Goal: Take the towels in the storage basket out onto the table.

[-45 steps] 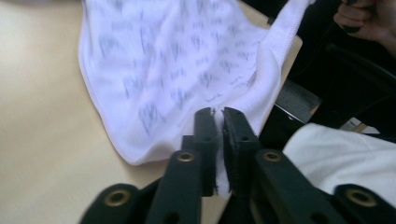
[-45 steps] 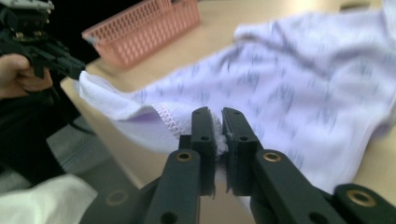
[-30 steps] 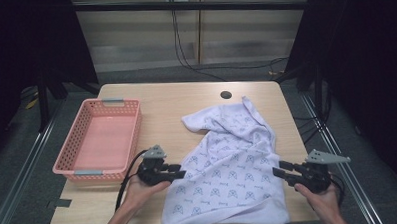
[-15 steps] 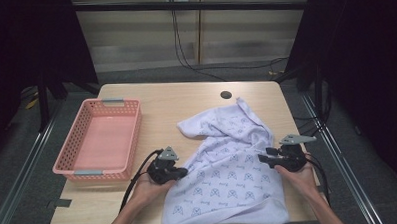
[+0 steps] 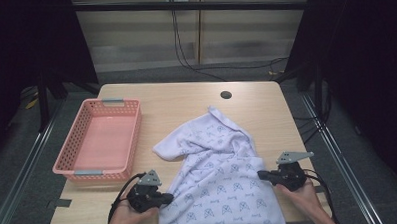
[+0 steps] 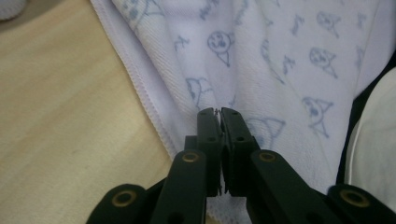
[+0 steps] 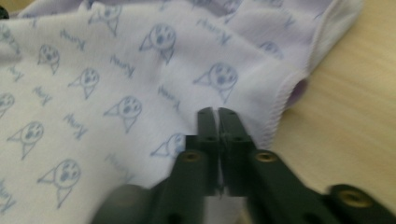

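Observation:
A white cloth (image 5: 224,181) printed with small blue faces lies rumpled on the wooden table (image 5: 186,100), its near end reaching the front edge. My left gripper (image 5: 165,197) is at the cloth's left hem; in the left gripper view the gripper (image 6: 218,112) has its jaws pressed together with the hem of the cloth (image 6: 261,60) pinched between them. My right gripper (image 5: 261,175) is at the cloth's right edge. Its jaws have just been closing and in the right gripper view the gripper (image 7: 217,112) stands shut on a fold of the cloth (image 7: 116,70).
A pink plastic basket (image 5: 71,169) stands at the table's left side with nothing in it. A dark round hole (image 5: 226,95) sits near the table's far edge. Cables hang behind the table. Bare wood lies beyond the cloth, toward the far side.
Both grippers went in to the cloth's side edges and drew back toward me. The right jaws closed on the cloth. The cloth's shape has shifted and it lies longer toward the front edge.

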`<state>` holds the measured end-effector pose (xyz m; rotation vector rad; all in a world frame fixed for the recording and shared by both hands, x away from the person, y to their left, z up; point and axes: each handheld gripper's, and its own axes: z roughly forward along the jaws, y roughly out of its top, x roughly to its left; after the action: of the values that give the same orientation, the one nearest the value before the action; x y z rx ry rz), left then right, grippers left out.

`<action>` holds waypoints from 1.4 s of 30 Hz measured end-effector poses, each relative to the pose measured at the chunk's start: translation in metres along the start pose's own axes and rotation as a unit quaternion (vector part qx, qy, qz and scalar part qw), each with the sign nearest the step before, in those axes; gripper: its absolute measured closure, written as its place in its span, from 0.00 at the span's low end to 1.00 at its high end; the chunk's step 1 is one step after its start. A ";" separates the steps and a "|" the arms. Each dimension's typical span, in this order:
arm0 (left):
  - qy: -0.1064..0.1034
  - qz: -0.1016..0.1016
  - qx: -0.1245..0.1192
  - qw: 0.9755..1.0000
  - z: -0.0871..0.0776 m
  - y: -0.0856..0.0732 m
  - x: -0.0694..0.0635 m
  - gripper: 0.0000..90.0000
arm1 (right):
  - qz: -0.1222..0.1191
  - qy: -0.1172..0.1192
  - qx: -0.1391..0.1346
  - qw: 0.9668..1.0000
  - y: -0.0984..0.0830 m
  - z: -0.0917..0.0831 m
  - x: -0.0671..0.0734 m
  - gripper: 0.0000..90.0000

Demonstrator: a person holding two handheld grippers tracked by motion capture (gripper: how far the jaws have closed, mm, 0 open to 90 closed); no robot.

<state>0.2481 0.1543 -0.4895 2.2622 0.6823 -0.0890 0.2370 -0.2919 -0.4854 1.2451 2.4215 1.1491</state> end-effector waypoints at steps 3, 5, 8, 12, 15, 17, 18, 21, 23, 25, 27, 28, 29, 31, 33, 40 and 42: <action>0.001 -0.019 -0.039 0.999 -0.002 0.012 0.012 0.92 | 0.007 -0.006 -0.028 1.000 0.010 -0.001 -0.007 0.75; 0.008 -0.022 -0.061 0.998 0.000 0.023 0.020 0.90 | 0.015 -0.010 -0.037 0.999 0.021 0.004 -0.013 0.70; 0.017 -0.031 -0.078 0.996 0.008 0.037 0.032 0.87 | 0.013 -0.015 -0.041 0.999 0.031 0.013 -0.019 0.67; 0.024 -0.023 -0.072 0.997 0.033 0.057 0.041 0.74 | 0.004 -0.019 -0.031 0.999 0.045 0.039 -0.037 0.60; 0.030 -0.011 -0.058 0.998 0.043 0.061 0.041 0.71 | 0.003 -0.024 -0.019 1.000 0.046 0.047 -0.039 0.58; 0.035 -0.007 -0.047 0.998 0.050 0.062 0.041 0.74 | -0.010 -0.033 -0.005 0.999 0.044 0.054 -0.038 0.57; 0.038 -0.005 -0.040 0.998 0.052 0.062 0.041 0.82 | -0.012 -0.033 0.005 0.999 0.043 0.057 -0.035 0.61; 0.048 -0.007 -0.035 0.998 0.051 0.059 0.041 0.94 | -0.024 -0.036 0.017 0.999 0.039 0.053 -0.030 0.89; 0.040 -0.015 -0.039 0.998 0.047 0.053 0.039 0.94 | -0.018 -0.037 0.024 0.999 0.030 0.043 -0.026 0.95; 0.028 -0.016 -0.037 0.999 0.045 0.050 0.036 0.94 | -0.009 -0.031 0.027 0.999 0.020 0.032 -0.022 0.96; 0.023 -0.002 -0.028 0.999 0.044 0.048 0.028 0.94 | 0.004 -0.019 0.031 0.999 0.008 0.020 -0.016 0.97; 0.012 0.002 -0.026 1.000 0.045 0.047 0.024 0.94 | -0.001 -0.016 0.037 0.999 0.002 0.013 -0.012 0.97; 0.012 0.002 -0.026 1.000 0.045 0.047 0.024 0.94 | -0.001 -0.016 0.037 0.999 0.002 0.013 -0.012 0.97; 0.003 0.018 -0.014 1.000 0.045 0.044 0.009 0.94 | 0.000 0.002 0.055 0.998 -0.013 -0.003 0.003 0.97; -0.009 0.024 -0.009 1.000 0.044 0.039 -0.002 0.94 | -0.006 0.016 0.068 0.998 -0.022 -0.012 0.016 0.97; -0.039 0.020 -0.016 0.999 0.018 0.017 -0.020 0.90 | -0.042 0.050 0.094 0.993 -0.026 -0.017 0.049 0.88; -0.041 0.012 -0.054 0.998 0.009 0.020 -0.015 0.82 | -0.035 0.050 0.056 0.997 -0.021 -0.016 0.047 0.76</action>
<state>0.2460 0.1302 -0.4789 2.1504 0.6031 -0.1292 0.1869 -0.2729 -0.4811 1.1480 2.6140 1.0957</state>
